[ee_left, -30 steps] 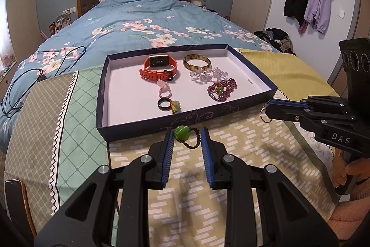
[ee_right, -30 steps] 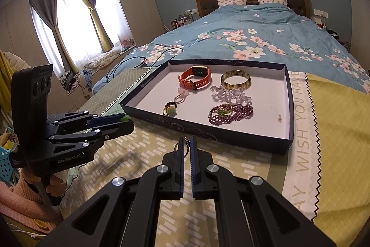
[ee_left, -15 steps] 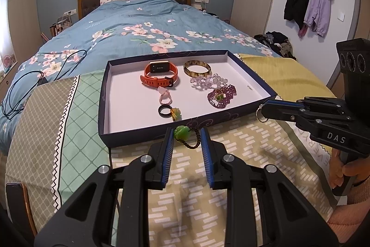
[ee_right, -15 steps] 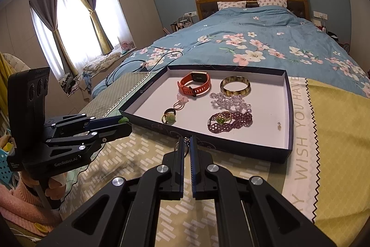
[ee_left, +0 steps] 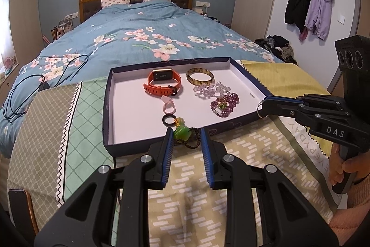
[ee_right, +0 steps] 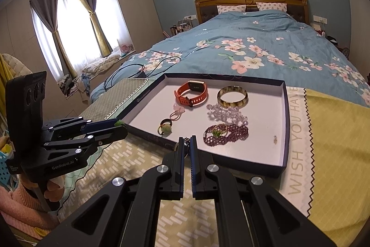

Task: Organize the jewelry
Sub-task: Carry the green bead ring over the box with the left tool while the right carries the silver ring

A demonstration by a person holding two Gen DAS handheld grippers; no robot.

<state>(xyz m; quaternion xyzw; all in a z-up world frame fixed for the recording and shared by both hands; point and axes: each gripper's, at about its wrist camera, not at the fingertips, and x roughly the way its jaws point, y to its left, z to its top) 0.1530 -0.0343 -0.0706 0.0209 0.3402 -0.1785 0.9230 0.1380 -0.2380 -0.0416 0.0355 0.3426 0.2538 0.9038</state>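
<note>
Gripping a dark beaded bracelet with a green charm (ee_left: 185,134) at its tips, the left gripper (ee_left: 186,137) hangs over the near wall of the navy jewelry tray (ee_left: 105,112). From the right wrist, the right gripper (ee_right: 186,142) is clenched on a thin metal ring (ee_right: 179,147) just before that tray's near wall (ee_right: 245,163), where an orange watch (ee_right: 192,95) and bangle (ee_right: 232,96) lie inside.

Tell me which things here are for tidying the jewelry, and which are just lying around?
For the job: box tray, orange watch, amber bangle, clear beads, purple beads, black ring, green bead bracelet in the left gripper, metal ring in the right gripper.

Lying about: black cable, jackets, curtains.
</note>
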